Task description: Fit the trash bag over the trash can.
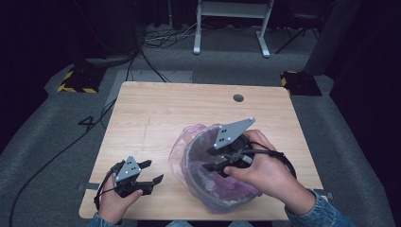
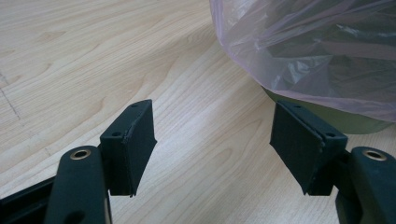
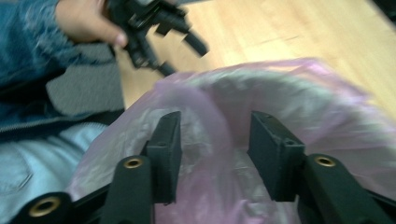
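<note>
Lower centre of the high view: a grey bin (image 1: pixel 215 172) lined with a pink plastic bag (image 1: pixel 182 142) stands on the wooden table (image 1: pixel 156 109). The right gripper (image 1: pixel 213 163) hangs over the bin mouth, jaws apart around loose liner film and not clamped. The left gripper (image 1: pixel 153 177), lower left, hovers beside the bin with jaws wide apart and empty. Likely faults: the thin film could slip from a shallow pinch or tear under a hard pull, and the unsteadied bin could slide. The right gripper view is blurred; the bin's contents cannot be made out.
</note>
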A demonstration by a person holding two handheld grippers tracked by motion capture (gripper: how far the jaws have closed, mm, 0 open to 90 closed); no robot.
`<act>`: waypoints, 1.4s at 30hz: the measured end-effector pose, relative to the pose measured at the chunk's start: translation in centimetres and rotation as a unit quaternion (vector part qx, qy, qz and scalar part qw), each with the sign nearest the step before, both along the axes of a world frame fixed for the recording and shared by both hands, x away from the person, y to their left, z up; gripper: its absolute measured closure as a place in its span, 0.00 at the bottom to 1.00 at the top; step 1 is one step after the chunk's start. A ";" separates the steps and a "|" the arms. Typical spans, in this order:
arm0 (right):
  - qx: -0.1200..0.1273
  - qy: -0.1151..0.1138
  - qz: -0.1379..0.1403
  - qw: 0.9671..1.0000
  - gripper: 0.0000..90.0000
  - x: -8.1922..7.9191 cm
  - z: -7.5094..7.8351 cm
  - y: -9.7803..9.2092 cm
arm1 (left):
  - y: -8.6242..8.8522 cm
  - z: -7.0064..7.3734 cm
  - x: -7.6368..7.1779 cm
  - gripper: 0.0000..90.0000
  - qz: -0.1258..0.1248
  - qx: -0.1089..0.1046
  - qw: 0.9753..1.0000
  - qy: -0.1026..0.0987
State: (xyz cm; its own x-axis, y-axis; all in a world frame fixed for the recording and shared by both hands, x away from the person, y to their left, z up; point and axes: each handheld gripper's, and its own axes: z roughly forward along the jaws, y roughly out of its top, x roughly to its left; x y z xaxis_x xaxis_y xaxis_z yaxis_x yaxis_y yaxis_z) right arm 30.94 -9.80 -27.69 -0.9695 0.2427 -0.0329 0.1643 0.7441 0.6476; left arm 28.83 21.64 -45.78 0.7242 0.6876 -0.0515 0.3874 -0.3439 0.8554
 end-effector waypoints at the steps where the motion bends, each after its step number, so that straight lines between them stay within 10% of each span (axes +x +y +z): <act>1: -0.006 0.002 0.006 1.000 0.66 0.0 -0.3 0.2 | 0.0 0.0 0.0 0.34 -0.001 0.002 1.000 -0.001; 16: -0.117 0.041 0.034 0.992 0.69 1.4 -6.4 3.2 | 0.2 -0.1 0.1 0.34 0.002 -0.004 1.000 0.003; 27: -0.176 0.059 0.033 0.982 0.54 2.1 -10.0 3.7 | 0.2 -0.2 0.2 0.34 0.000 0.002 1.000 0.001; 42: -0.081 0.003 0.004 0.997 0.47 1.9 -3.1 0.5 | 0.2 -0.2 0.2 0.34 0.000 0.001 1.000 0.001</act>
